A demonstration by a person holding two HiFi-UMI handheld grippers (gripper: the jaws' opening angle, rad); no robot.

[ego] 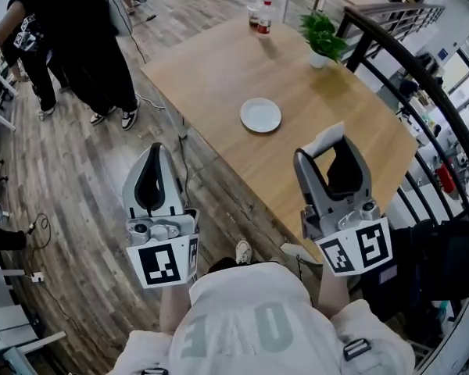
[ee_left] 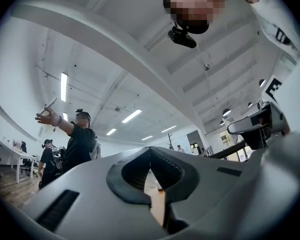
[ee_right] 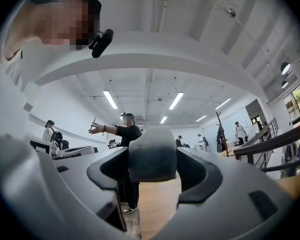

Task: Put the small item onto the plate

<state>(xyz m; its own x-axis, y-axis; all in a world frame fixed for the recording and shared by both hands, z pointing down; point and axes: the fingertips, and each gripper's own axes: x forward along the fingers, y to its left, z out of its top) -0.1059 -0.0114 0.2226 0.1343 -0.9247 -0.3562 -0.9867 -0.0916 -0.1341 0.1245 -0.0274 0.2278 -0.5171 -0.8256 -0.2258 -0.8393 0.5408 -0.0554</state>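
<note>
Right gripper view: your right gripper (ego: 327,142) is clamping the small item (ee_right: 152,154). Your left gripper (ego: 152,153) is hanging with jaws together, nearer than the plate (ego: 260,116).

Counts, referenced to the wooden table (ego: 352,123), of which there is 1. On the table: white plate (ego: 260,115), 1, near its middle; potted plant (ego: 322,37), 1, at its far side; drink vessels at its far edge, 2, being a red-labelled bottle (ego: 264,20) and a clear cup (ego: 253,12). At the table's near edge: handheld grippers, 2, the left gripper (ego: 153,153) and the right gripper (ego: 330,151); marker cubes, 2; small pale item (ee_right: 152,154), 1. On the floor left of the table: bystanders, 2 made out.
</note>
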